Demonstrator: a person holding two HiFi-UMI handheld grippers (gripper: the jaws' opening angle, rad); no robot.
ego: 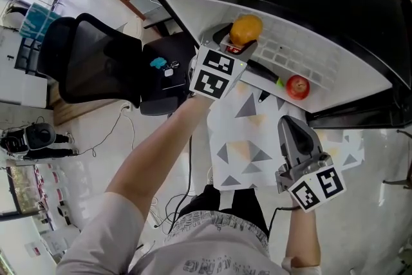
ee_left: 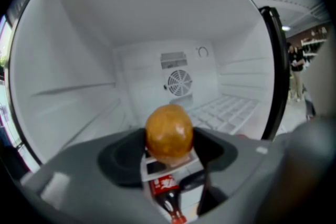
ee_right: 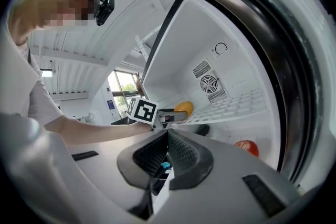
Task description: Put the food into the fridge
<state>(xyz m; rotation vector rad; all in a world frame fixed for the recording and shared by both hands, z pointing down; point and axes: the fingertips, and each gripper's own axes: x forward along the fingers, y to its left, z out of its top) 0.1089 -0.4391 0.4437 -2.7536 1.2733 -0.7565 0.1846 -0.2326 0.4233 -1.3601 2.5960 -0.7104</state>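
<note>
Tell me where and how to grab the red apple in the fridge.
Pinch the red apple across its widest middle, coming in level through the open front of the fridge: it is round, and the wire shelf seems to sit above it.

Orange fruit (ego: 246, 29), red apple (ego: 297, 86) perhaps, white fridge (ego: 322, 58).

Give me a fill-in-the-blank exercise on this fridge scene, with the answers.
1. The left tool grips an ___.
2. The red ___ lies inside the open fridge.
3. The right tool holds ___.

Missing words: orange; apple; nothing.
</note>
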